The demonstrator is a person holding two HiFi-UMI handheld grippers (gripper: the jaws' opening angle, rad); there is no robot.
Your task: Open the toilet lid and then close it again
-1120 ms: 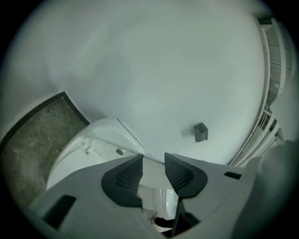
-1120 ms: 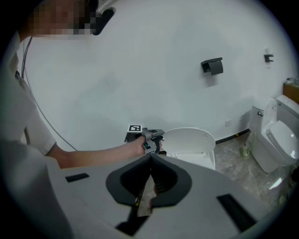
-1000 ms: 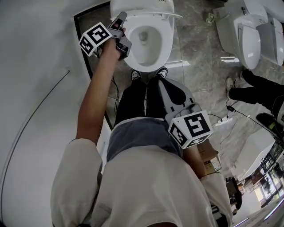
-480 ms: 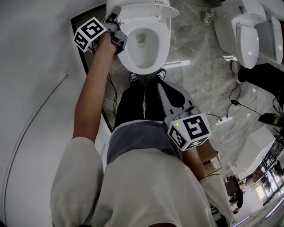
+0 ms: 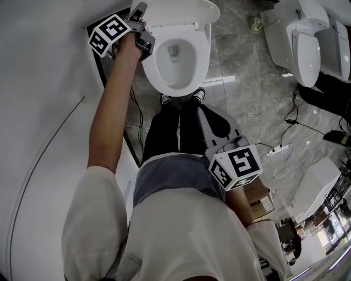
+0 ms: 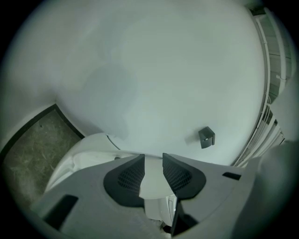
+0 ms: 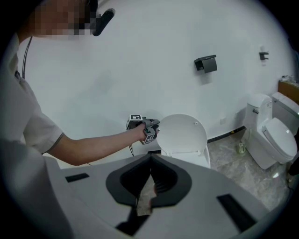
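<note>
The white toilet (image 5: 175,55) stands at the top of the head view, its lid (image 5: 181,12) raised upright behind the bowl. My left gripper (image 5: 141,10) is at the lid's left edge. In the left gripper view the white lid edge (image 6: 152,179) fills the gap between the dark pads (image 6: 125,179), and the jaws have just been closing onto it. The right gripper view shows the same hold, with the left gripper (image 7: 152,125) against the side of the round lid (image 7: 183,133). My right gripper (image 5: 204,112) hangs by my waist, shut and holding nothing (image 7: 150,161).
A white wall runs along the left. Two more toilets (image 5: 307,49) stand at the right, and another person's dark legs (image 5: 329,90) are beside them. Cables (image 5: 285,129) and a white box lie on the marble floor. A black holder (image 7: 206,64) hangs on the wall.
My left gripper has moved up the picture, from beside the seat to the lid's left edge. More of the lid's face shows now. The right gripper has stayed put.
</note>
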